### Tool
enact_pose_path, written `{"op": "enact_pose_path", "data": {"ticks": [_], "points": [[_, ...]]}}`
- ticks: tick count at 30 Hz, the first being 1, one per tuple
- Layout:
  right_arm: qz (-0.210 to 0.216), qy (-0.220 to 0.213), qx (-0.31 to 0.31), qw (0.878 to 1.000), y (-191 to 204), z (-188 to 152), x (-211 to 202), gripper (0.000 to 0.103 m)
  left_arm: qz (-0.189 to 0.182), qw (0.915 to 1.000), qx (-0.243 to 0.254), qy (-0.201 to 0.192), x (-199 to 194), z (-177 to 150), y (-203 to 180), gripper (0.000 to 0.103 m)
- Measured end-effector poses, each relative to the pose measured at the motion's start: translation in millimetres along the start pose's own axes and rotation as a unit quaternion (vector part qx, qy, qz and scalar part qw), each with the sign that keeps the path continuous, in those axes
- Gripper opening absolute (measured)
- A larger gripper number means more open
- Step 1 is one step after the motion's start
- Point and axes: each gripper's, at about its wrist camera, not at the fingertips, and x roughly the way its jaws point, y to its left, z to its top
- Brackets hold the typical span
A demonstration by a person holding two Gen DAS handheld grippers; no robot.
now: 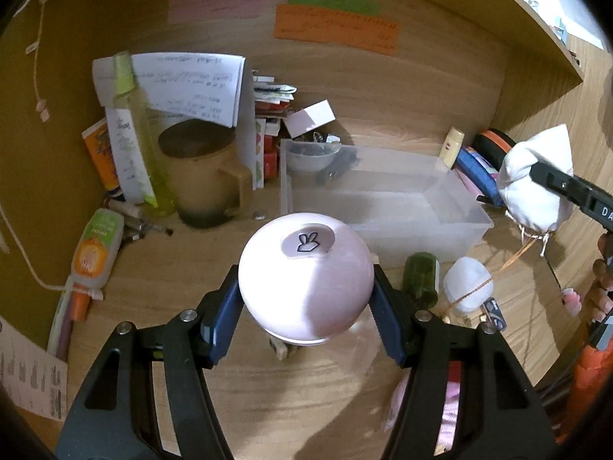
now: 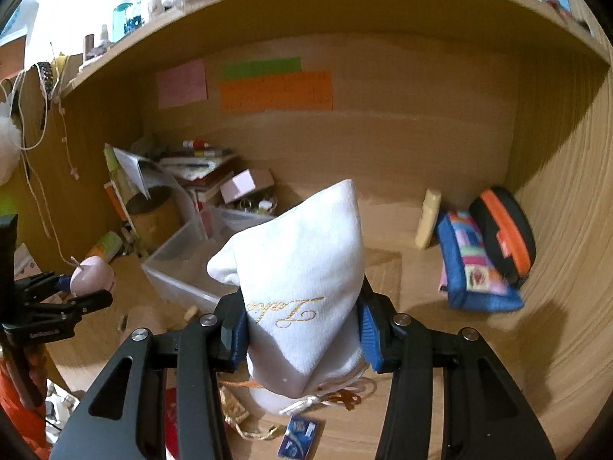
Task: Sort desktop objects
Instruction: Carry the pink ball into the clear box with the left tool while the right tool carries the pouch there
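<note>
My left gripper (image 1: 306,299) is shut on a round pale pink ball-shaped object (image 1: 302,268) with a small rabbit mark on top, held above the wooden desk. The same pink object (image 2: 92,274) shows at the left of the right wrist view. My right gripper (image 2: 302,329) is shut on a white cloth drawstring pouch (image 2: 302,280) with gold lettering, lifted off the desk; the pouch (image 1: 536,184) also appears at the right of the left wrist view. A clear plastic bin (image 1: 456,207) sits just behind the pink object, holding a small bowl and dark clips in its back corner.
A brown mug (image 1: 203,172), a yellow-green bottle (image 1: 141,130), papers and books crowd the back left. A green bottle (image 1: 421,280) and a white ball (image 1: 467,283) lie right of the pink object. A blue pouch (image 2: 475,264) and an orange-black case (image 2: 505,230) stand at the right wall.
</note>
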Motion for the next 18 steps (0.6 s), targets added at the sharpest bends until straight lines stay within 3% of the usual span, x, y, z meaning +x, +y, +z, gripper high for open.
{"op": "enact_pose_path", "data": {"ticks": [8,18], "points": [[-0.002,-0.024,-0.014,1.000,3,25,5,0.043,-0.012,0.9998,0.015,-0.002,5,29,-4,0.062],[0.029,-0.027,-0.008,0.999,8,46,30,0.043,-0.022,0.9993,0.031,-0.003,18,62,-12,0.062]]}}
